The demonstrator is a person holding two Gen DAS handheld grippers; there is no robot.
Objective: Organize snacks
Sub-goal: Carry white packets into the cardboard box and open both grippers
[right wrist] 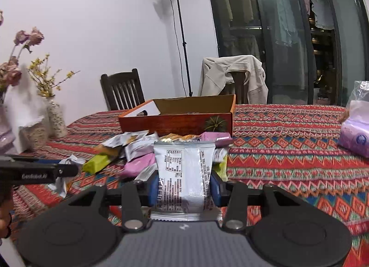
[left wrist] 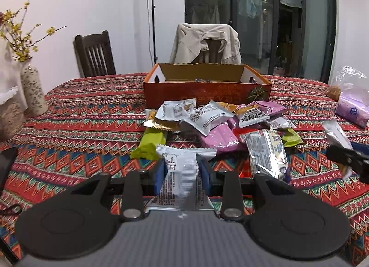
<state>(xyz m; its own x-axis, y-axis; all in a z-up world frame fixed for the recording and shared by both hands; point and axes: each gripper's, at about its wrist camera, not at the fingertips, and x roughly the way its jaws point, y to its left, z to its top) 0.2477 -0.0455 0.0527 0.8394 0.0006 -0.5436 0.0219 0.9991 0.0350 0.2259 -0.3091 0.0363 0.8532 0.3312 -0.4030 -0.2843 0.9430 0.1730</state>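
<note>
My left gripper (left wrist: pixel 183 173) is shut on a white snack packet (left wrist: pixel 182 181) with black print, which stands up between the blue pads. In the same way, my right gripper (right wrist: pixel 183 185) is shut on a silver-white snack packet (right wrist: pixel 184 174). Both are held above the patterned tablecloth (left wrist: pixel 80 128). Beyond them lies a heap of snack packets (left wrist: pixel 214 124), white, pink, green and gold. Behind the heap stands an open orange cardboard box (left wrist: pixel 206 93), also in the right wrist view as the orange box (right wrist: pixel 177 121). The right gripper's tip (left wrist: pixel 348 158) shows at the right edge of the left wrist view.
Vases with flowers (left wrist: pixel 32 89) stand at the table's left side. A plastic bag with a purple tissue pack (left wrist: pixel 350 110) lies at the right. Two chairs (left wrist: pixel 94 53) stand behind the table, one draped with a beige jacket (left wrist: pixel 207 43). A lamp stand (right wrist: pixel 182 36) rises by the wall.
</note>
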